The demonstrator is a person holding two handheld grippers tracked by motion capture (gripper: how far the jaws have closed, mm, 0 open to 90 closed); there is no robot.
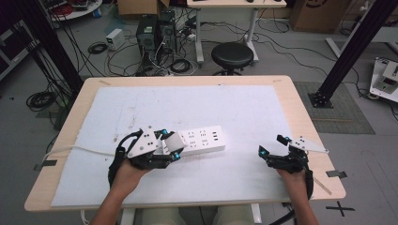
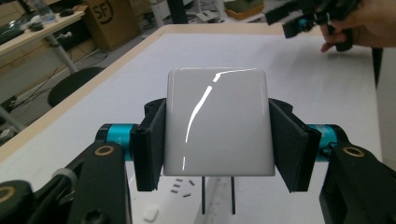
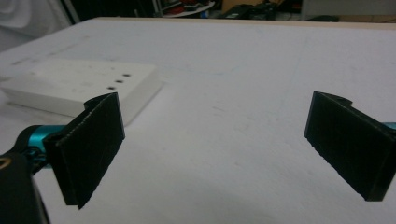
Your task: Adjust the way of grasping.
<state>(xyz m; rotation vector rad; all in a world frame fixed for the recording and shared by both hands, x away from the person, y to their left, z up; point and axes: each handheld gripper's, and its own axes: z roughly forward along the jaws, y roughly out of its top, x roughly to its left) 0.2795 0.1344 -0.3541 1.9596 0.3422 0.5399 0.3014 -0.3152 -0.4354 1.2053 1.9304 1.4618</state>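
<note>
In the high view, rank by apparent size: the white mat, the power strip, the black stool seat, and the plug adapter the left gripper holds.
1. White mat, by far the largest.
2. Power strip and black stool seat: similar in area, and the stool is farther away, so unranked.
3. Plug adapter in the left gripper, smallest.

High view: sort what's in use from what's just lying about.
In use:
- white plug adapter, clamped in the left gripper
- white power strip
- right gripper, open, holding nothing

Lying about:
- black stool
- floor cables
- computer tower
</note>
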